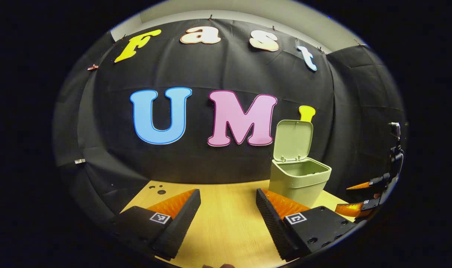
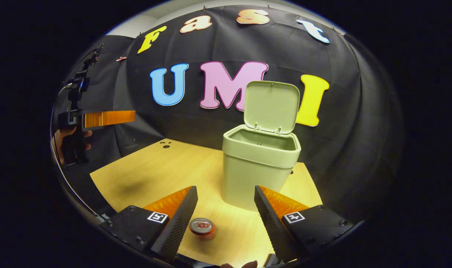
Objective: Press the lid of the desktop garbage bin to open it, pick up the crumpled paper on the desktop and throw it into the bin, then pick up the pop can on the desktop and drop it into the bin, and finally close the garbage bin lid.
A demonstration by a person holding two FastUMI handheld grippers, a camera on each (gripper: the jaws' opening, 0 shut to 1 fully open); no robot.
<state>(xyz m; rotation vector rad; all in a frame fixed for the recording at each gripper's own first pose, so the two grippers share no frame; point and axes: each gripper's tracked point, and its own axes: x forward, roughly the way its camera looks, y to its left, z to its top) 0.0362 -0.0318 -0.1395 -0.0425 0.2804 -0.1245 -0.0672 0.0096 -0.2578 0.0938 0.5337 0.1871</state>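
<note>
In the right gripper view the right gripper (image 2: 226,214) hangs above the near part of the wooden counter (image 2: 151,175), its two fingers spread wide apart and grasping nothing. Between them, closer to the left finger, the pop can (image 2: 202,227) stands upright on the counter, seen from above — it touches neither finger. Just beyond the can, toward the far side, sits the pale green garbage bin (image 2: 257,167) with its lid (image 2: 271,107) swung up and standing nearly vertical at the back edge, so the mouth is open; what lies inside cannot be made out from here. The bin stands on the counter's right half, near the black cloth wall (image 2: 360,130).

At the left edge of that same view the left gripper (image 2: 108,118) is held up well above the counter, a hand (image 2: 67,143) wrapped around its handle below.

In the left gripper view the left gripper (image 1: 228,208) points over the counter (image 1: 226,223) with its fingers released and wide apart, bare wood between them. The bin (image 1: 298,178) shows past the right finger, lid (image 1: 293,139) raised — and farther right, at the edge, the right gripper (image 1: 356,197) appears with its fingers apart. A few small dark holes (image 1: 159,189) mark the counter's far left corner.
</note>
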